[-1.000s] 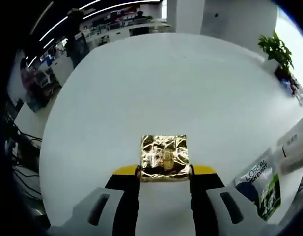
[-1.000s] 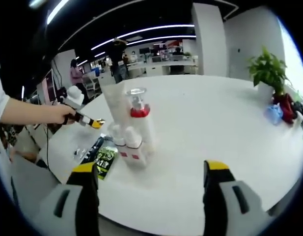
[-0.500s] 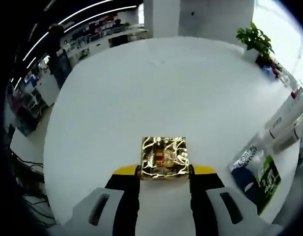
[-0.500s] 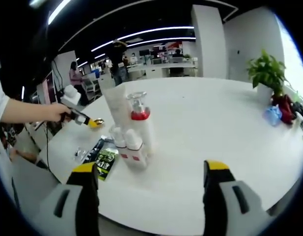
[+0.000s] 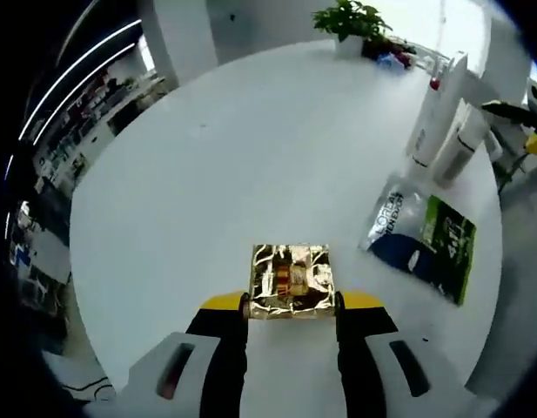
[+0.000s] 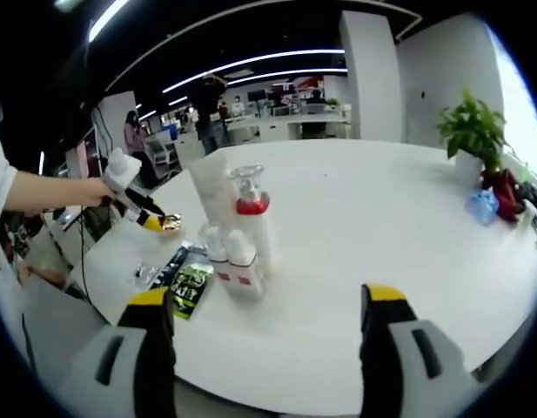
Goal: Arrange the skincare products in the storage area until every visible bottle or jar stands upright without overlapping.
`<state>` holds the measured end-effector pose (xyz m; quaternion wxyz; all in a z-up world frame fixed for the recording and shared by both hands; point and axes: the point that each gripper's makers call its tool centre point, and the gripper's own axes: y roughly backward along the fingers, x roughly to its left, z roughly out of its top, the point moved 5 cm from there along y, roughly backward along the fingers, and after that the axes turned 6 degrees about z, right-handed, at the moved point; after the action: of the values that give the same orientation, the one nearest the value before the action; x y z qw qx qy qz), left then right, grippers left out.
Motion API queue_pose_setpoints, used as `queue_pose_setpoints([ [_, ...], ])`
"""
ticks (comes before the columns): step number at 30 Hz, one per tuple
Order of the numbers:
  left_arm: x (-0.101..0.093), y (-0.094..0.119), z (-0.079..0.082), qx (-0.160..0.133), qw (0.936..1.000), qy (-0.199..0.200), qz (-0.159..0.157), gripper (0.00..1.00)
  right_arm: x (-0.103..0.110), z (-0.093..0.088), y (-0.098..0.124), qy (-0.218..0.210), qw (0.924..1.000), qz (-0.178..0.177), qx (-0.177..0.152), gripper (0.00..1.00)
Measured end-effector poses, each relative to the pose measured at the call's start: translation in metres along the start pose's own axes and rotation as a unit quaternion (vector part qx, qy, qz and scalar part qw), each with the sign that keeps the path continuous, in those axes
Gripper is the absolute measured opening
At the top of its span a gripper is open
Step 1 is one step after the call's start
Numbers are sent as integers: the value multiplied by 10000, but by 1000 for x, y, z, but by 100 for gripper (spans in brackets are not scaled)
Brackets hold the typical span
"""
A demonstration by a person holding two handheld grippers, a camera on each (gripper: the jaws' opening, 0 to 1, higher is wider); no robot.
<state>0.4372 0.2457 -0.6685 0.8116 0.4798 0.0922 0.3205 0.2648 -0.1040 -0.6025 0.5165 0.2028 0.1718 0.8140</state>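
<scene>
Sachet [image 5: 419, 239] flat, bottles [image 6: 242, 239] upright

Bare table [image 6: 407, 226] lies right of the upright bottles [image 6: 242, 235]; the sachet [image 6: 185, 283] lies flat left.

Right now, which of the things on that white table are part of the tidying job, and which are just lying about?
Part of the job:
- gold foil packet, held in the left gripper
- pump bottle with red collar
- white tube and two small bottles
- flat sachets lying beside them

Just lying about:
- potted plant
- blue and red things near it
</scene>
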Motion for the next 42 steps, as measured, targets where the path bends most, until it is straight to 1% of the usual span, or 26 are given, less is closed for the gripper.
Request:
queue_pose_setpoints([
  [2,-7,1,-1,16,9994,-201,-280,37,0,0,1,3,10000,-10,-2,89],
  [5,-10,1,-5,150,9974,-527,-469,37,1,-2,3,0,10000,-27,6,89],
  [6,-11,0,-6,179,9967,-584,-528,34,1,-2,3,2,10000,-32,8,89],
  [7,-13,1,-6,180,9949,-730,-674,19,1,-2,3,0,10000,-37,10,89],
  [8,-13,1,-6,116,9945,-762,-703,0,1,-3,4,-5,10000,-45,12,89],
  [9,-21,0,1,-122,9939,-633,-895,6,1,-3,4,-6,10000,-53,12,89],
  [10,-16,2,-1,23,9950,-649,-757,11,0,-3,5,-8,10000,-65,12,89],
  [11,-19,4,-1,109,9943,-594,-877,12,0,-3,5,-11,10000,-70,14,89],
  [12,-20,4,-2,140,9935,-694,-891,9,0,-4,6,-13,10000,-81,19,89],
  [13,-19,4,-3,171,9916,-977,-827,6,0,-4,6,-14,10000,-87,18,89],
  [14,-19,3,-4,207,9914,-1013,-801,5,0,-4,6,-20,10000,-90,16,89],
  [15,-21,3,-4,227,9914,-989,-827,7,0,-4,6,-22,10000,-92,19,89],
  [16,-20,3,-4,218,9916,-967,-834,12,0,-4,6,-18,9999,-96,25,89],
  [17,-21,3,-3,203,9916,-956,-846,19,0,-4,6,-16,9999,-99,24,89],
  [18,-21,3,-2,163,9917,-949,-848,29,0,-4,6,-20,9999,-100,21,89],
  [19,-20,2,-1,136,9920,-933,-841,35,0,-4,6,-27,9999,-99,20,89],
  [21,-19,0,0,133,9924,-909,-819,41,0,-5,5,-29,9999,-99,34,89],
  [24,-14,-5,-2,300,9925,-964,-687,41,1,-6,4,-34,9999,-86,47,89],
  [26,-15,-8,-2,351,9925,-925,-716,42,2,-6,4,-33,9999,-80,57,89],
  [28,-16,-12,-1,383,9925,-872,-763,45,2,-6,4,-35,9999,-78,68,89],
  [31,-19,-16,-2,544,9917,-825,-816,48,1,-7,4,-57,9999,-90,65,89],
  [35,-21,-22,-2,695,9911,-836,-768,48,-1,-7,6,-67,9999,-118,67,89],
  [38,-21,-26,-3,809,9910,-835,-669,46,-2,-8,6,-75,9999,-132,67,89],
  [42,-24,-29,-6,915,9897,-848,-700,43,-2,-8,5,-81,9999,-127,69,89],
])
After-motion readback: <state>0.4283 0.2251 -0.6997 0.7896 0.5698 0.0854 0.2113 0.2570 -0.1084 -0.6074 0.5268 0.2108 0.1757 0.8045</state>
